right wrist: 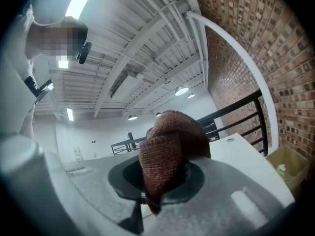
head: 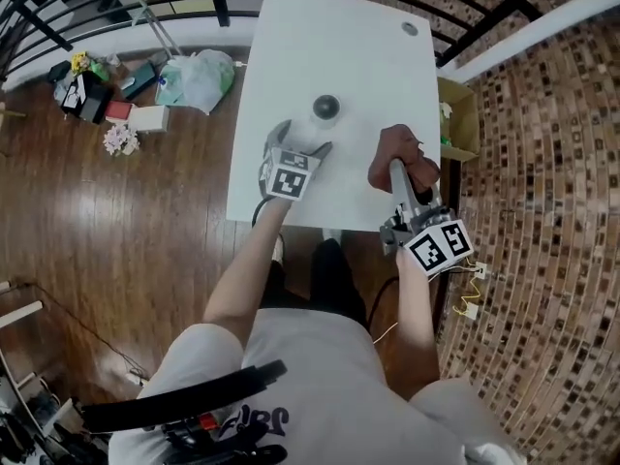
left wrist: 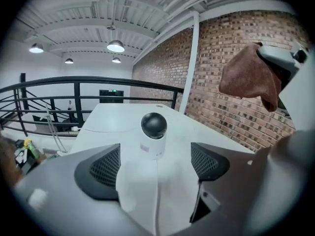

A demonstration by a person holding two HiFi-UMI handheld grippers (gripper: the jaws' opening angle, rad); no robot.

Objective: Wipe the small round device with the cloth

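Left tongs (left wrist: 153, 163) apart, small round white-and-black device (left wrist: 153, 131) just ahead on white counter (head: 329, 37); right tongs (right wrist: 156, 180) clamp brown knitted cloth (right wrist: 170, 141).

Round device (head: 325, 110) — white w/ black dome, upright; brown knit cloth (head: 395, 153) — bunched, to its R.

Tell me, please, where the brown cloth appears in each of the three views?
Head view: cloth right of centre, over the white table's near right corner.
Left gripper view: cloth upper right, against the brick wall.
Right gripper view: cloth centre, pinched in the right gripper.
Shared landmark: the white table.
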